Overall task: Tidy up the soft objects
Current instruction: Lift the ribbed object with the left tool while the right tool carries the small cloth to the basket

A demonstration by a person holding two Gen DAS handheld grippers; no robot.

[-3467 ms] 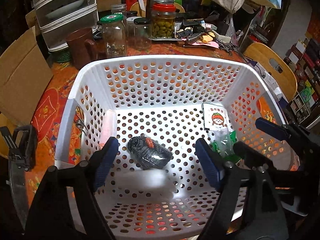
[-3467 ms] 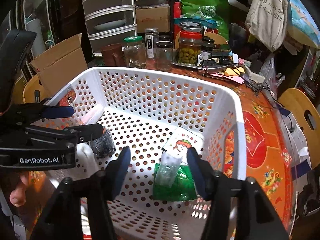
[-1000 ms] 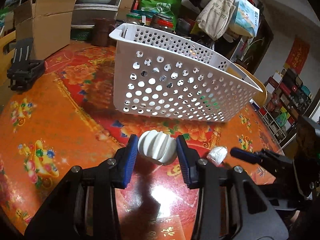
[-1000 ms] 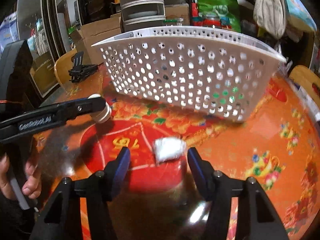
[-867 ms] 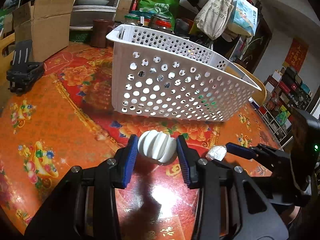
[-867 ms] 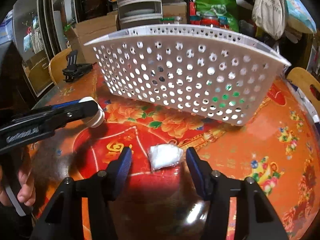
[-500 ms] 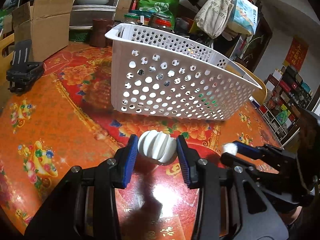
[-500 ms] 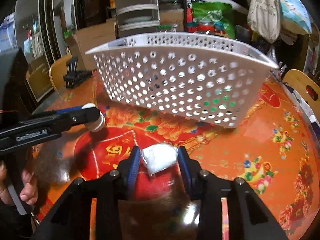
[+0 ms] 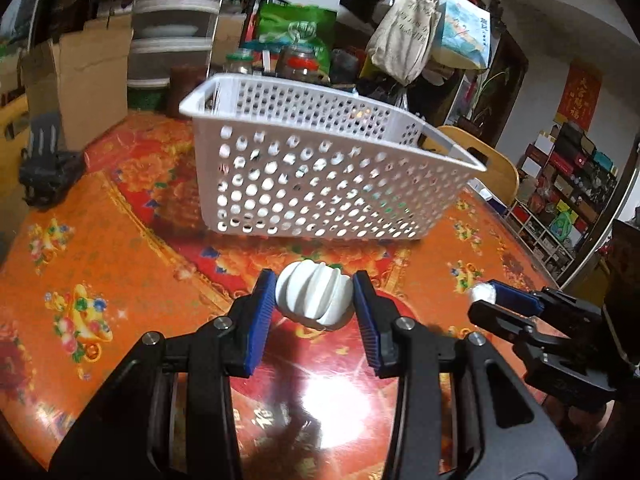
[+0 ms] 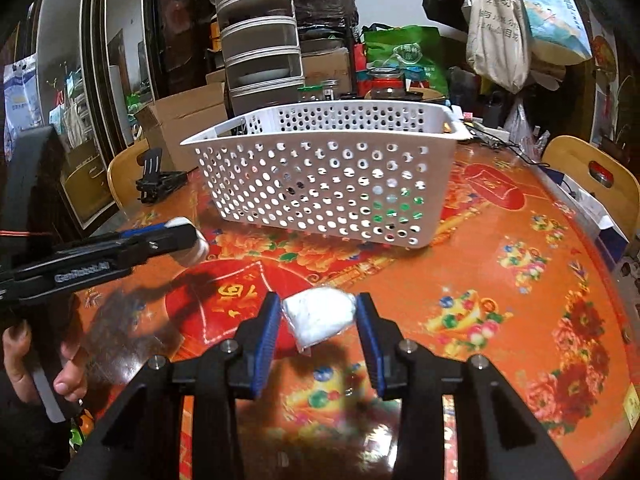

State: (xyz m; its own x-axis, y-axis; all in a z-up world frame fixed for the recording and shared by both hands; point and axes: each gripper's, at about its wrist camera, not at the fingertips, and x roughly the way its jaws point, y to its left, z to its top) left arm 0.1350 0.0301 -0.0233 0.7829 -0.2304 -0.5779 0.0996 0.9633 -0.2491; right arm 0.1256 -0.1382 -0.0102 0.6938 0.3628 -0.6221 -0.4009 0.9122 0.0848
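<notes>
Left wrist view: left gripper (image 9: 314, 296) fingers clamp a white ridged ball (image 9: 314, 295); the right gripper (image 10: 318, 316) pinches a white wrapped packet (image 10: 319, 314). Both hang over the table (image 10: 500, 280), ready for carrying. Next: up and over the basket (image 10: 332, 184) rim at twelve o'clock.

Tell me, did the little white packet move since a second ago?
Yes. The white packet lay on the red tablecloth; now the right gripper holds it lifted toward the basket.

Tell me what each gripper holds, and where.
Left gripper: white ridged ball, pinched across its sides. Right gripper: white wrapped packet, also by its sides.
</notes>
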